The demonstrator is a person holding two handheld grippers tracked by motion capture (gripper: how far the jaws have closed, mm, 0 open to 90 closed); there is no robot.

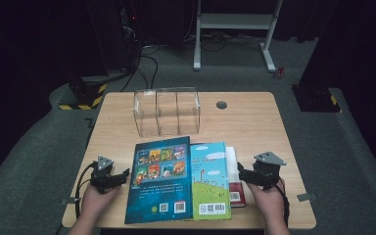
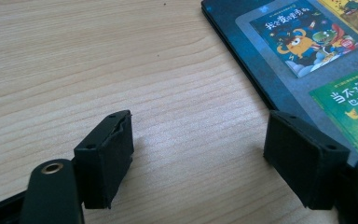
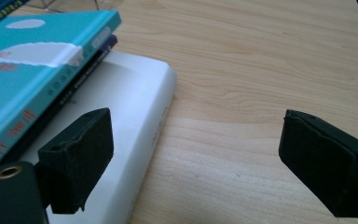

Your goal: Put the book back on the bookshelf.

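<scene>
A stack of books lies at the table's front. A dark blue picture book [image 1: 159, 178] [image 2: 307, 60] lies on top at the left, and a turquoise book [image 1: 209, 181] [image 3: 23, 74] overlaps a white and red book [image 1: 235, 181] [image 3: 126, 121] at the right. My left gripper [image 1: 120, 177] [image 2: 205, 163] is open on bare wood just left of the blue book's edge. At the stack's right side, my right gripper [image 1: 242, 175] [image 3: 191, 163] is open, its left jaw over the white book's corner. Neither holds anything.
A clear plastic organiser [image 1: 166, 111] with upright dividers stands behind the books at mid-table. A round grommet [image 1: 221, 105] is set in the wooden table [image 1: 254, 127]. Bare wood lies at the far right and left. Beyond the table are cables and a white frame.
</scene>
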